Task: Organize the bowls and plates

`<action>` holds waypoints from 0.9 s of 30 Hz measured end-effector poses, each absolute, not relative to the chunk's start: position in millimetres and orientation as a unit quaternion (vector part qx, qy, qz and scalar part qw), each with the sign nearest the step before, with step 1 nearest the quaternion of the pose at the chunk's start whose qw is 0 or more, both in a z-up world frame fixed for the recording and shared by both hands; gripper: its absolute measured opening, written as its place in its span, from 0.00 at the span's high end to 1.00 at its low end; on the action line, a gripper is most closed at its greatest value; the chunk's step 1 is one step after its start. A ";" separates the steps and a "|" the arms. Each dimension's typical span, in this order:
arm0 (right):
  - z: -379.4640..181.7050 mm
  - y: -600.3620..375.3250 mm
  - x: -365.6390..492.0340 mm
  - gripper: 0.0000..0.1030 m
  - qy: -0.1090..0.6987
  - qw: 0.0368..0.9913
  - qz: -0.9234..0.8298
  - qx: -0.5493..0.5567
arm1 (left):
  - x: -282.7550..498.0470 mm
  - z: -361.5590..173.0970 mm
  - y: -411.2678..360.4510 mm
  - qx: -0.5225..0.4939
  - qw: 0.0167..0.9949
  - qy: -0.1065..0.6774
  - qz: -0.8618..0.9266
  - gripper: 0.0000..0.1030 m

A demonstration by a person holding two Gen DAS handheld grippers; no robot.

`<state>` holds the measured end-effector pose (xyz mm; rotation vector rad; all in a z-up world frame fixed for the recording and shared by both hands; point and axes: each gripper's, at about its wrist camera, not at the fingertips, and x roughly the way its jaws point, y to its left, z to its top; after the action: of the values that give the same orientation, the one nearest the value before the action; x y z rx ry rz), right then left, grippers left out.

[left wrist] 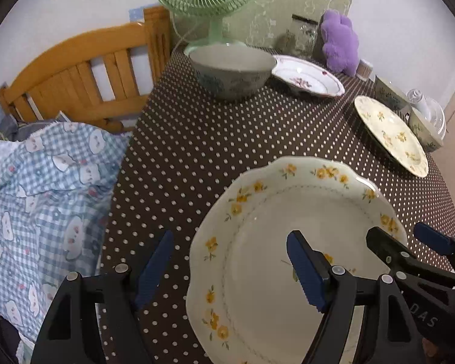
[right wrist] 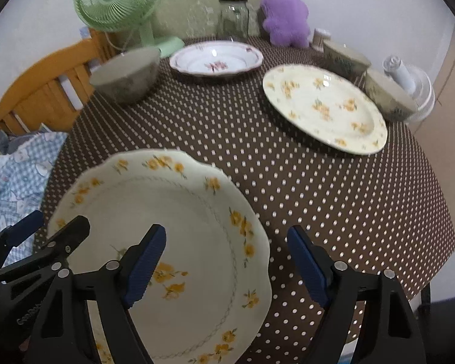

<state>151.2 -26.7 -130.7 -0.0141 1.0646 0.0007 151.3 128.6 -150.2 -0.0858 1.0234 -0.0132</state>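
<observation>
A: Start nearest. Both grippers hang over the scalloped yellow-flower plate (left wrist: pixel 282 242) at the near edge of the table (left wrist: pixel 197 151). The left gripper (left wrist: pixel 230 268) has its fingers spread wide, gripping nothing; one blue pad sits over the plate's well, the other over the cloth to its left.

B: And the right gripper (right wrist: pixel 227 265)?

A: Also wide open and empty, straddling the plate's right rim. Whether either pad touches the china, I cannot tell.

B: What could go wrong?

A: The plate lies close to the table edge, with the bed (left wrist: pixel 45 182) beside it. My guess: a shallow pinch on that thin wavy rim could slip on the glaze, and the plate might drop or slide off.

B: Orientation?

A: It lies flat, face up. It is round, so it has no real long axis.

B: Farther back?

A: A flat yellow-flower plate (right wrist: pixel 324 106) to the right, a pink-flower plate (right wrist: pixel 215 59) behind, a grey bowl (right wrist: pixel 127 75) to the left and two bowls (right wrist: pixel 367 69) at the far right. Carrying the plate low across risks clipping them.
</observation>
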 end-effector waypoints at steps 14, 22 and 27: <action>-161.1 -28.4 164.9 0.38 0.558 0.830 -0.010 0.012 | 164.0 -172.7 128.7 -0.052 0.846 0.530 -0.034 0.38; -160.6 -31.0 170.2 0.43 0.568 0.823 -0.007 0.015 | 168.8 -172.4 125.7 -0.050 0.841 0.539 -0.023 0.38; -157.4 -40.2 179.7 0.44 0.571 0.821 -0.009 0.016 | 175.2 -169.3 117.7 -0.048 0.841 0.538 -0.022 0.38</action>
<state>179.7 -40.2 -157.4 0.0333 1.2151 -0.0188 175.2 117.7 -169.3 -0.1019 1.1361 -0.0457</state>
